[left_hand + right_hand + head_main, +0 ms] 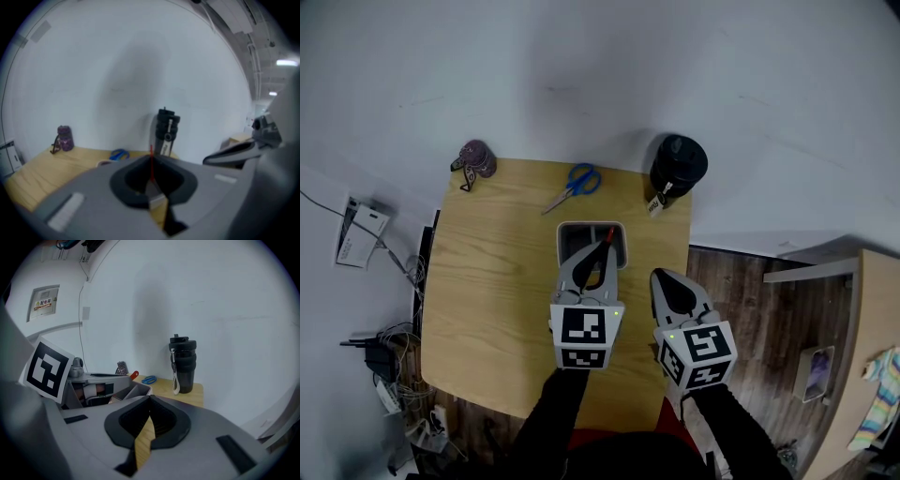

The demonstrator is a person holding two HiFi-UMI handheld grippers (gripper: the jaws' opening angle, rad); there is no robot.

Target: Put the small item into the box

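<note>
A grey open box [569, 234] stands on the wooden table [487, 281], at its middle towards the far side. My left gripper [604, 249] hangs over the box, shut on a small thin red item [608, 233]. In the left gripper view the red item [151, 162] stands upright as a sliver between the closed jaws of the left gripper [151, 158]. My right gripper [662, 278] is shut and holds nothing, to the right of the box above the table's right side. The right gripper view shows the right gripper [150, 398], the box [137, 391] and the red item [134, 375].
Blue-handled scissors [579, 181] lie beyond the box. A black bottle [678, 167] stands at the far right corner, a small purple object [476, 157] at the far left corner. Cables and a power strip [389, 375] lie on the floor to the left.
</note>
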